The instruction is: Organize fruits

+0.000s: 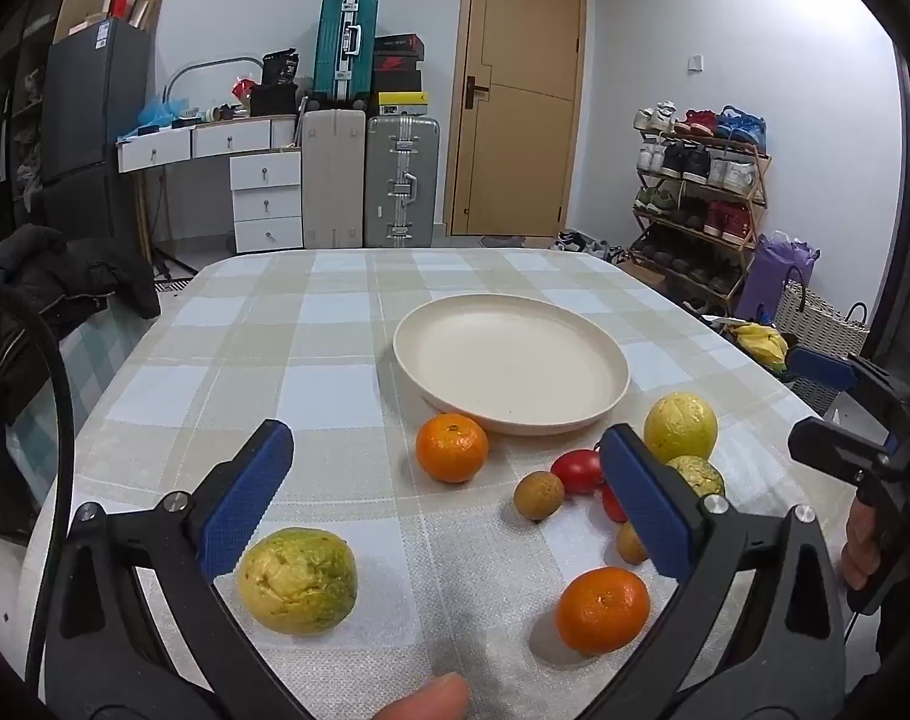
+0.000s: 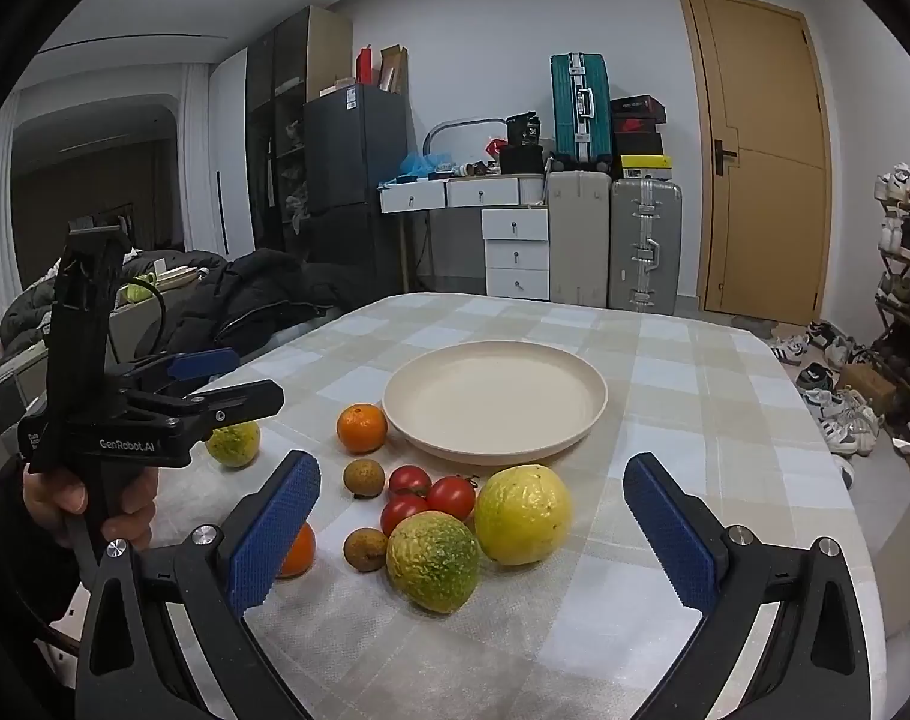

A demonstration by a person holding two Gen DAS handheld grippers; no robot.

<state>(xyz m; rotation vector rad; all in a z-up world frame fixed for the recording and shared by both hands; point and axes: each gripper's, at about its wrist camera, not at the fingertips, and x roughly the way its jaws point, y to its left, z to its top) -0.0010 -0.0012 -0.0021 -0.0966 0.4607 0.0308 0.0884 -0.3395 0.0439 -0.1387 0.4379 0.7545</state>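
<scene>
An empty cream plate (image 1: 510, 378) (image 2: 495, 399) sits mid-table. Fruit lies in front of it: two oranges (image 1: 452, 447) (image 1: 601, 609), a yellow guava (image 1: 680, 426) (image 2: 523, 514), a green-yellow guava (image 2: 434, 560), another guava (image 1: 297, 580) at the left, several red tomatoes (image 2: 450, 497) and two brown longans (image 1: 538, 495) (image 2: 365, 549). My left gripper (image 1: 449, 498) is open and empty, low over the near fruit. My right gripper (image 2: 472, 525) is open and empty, just short of the two guavas.
The table has a checked cloth (image 1: 311, 348). A black jacket (image 1: 47, 288) hangs on a chair at the left edge. A shoe rack (image 1: 700, 192) and wicker basket (image 1: 820, 324) stand right of the table. Suitcases (image 1: 401, 180) and a door (image 1: 520, 90) are behind.
</scene>
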